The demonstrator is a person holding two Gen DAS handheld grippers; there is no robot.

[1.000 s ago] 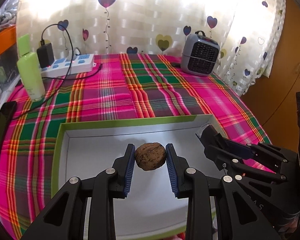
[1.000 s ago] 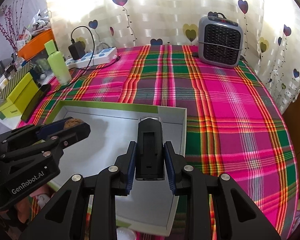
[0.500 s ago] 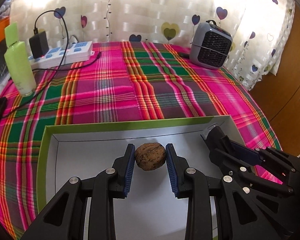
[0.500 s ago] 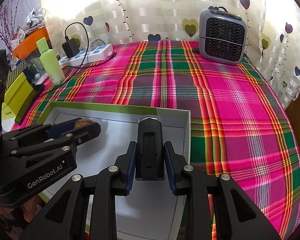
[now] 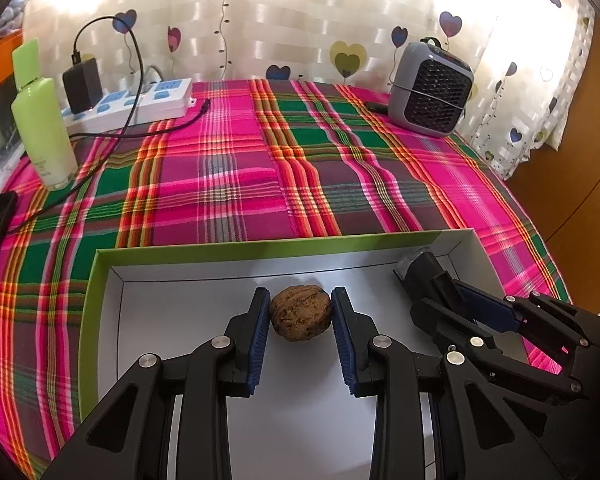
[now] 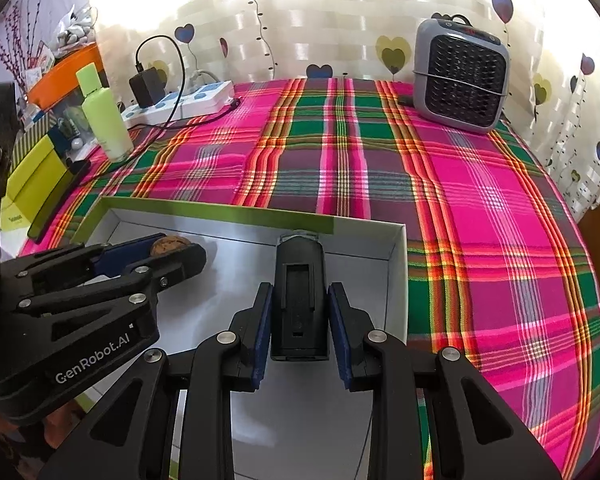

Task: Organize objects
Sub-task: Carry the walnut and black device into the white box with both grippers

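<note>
Item one: a walnut (image 5: 300, 313), which we hold in the left gripper (image 5: 300, 316), pinched across its widest part between the two blue pads (image 5: 260, 332). We judge it light, rigid and rough-shelled, yet round enough to roll out of a slack grip, so the hold belongs across its middle, as now; the jaws stand only as wide as the nut and touch it on both sides. It hangs over the white floor of the green-rimmed box (image 5: 88, 292), just short of the far wall ahead of the jaws; whether it touches the floor we cannot tell. Item two: a black flashlight-like device (image 6: 299, 300), which we hold in the right gripper (image 6: 299, 320), clamped on its flat sides near the rear end, lens pointing forward beyond the fingertips toward the box's far right corner. We judge it stiff, smooth-cased and heavier than the nut, likely to slip lengthwise if loosened; the jaws are narrowly parted and pressed against the body. Both items sit above the box interior, the walnut to the left of the right jaws.
</note>
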